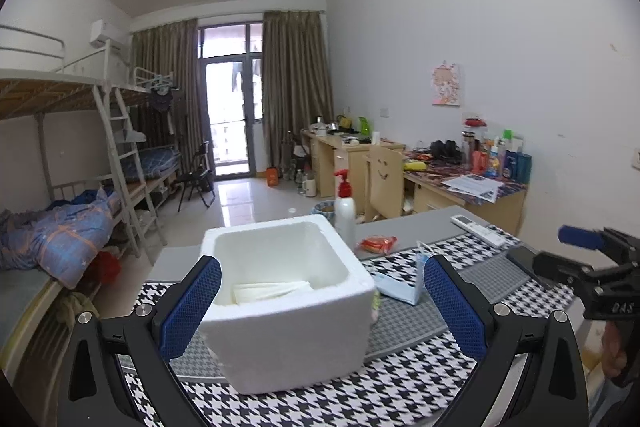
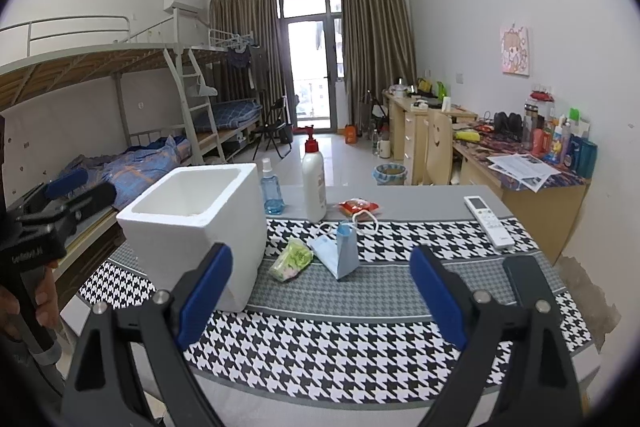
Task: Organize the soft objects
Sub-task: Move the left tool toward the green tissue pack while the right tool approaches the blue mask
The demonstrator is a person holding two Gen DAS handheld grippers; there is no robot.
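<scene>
Blue face mask [image 2: 336, 254] and green tissue pack [image 2: 291, 259] are lying on the houndstooth tabletop [image 2: 340, 343], just right of the white foam box [image 2: 200, 223]; white folded material [image 1: 272, 291] is sitting inside. Behind are standing a lotion bottle [image 2: 314, 183], blue spray bottle [image 2: 272, 187], red snack packet [image 2: 358, 207]; remote [image 2: 489, 221] and phone [image 2: 528, 279] to the right. Left gripper [image 1: 320, 307] fingers are spreading wide before the box; right gripper [image 2: 320, 303] fingers are also open, empty.

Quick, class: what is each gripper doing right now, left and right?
Left gripper: open, holding nothing, straddling the white foam box.
Right gripper: open, empty, above the table.
</scene>
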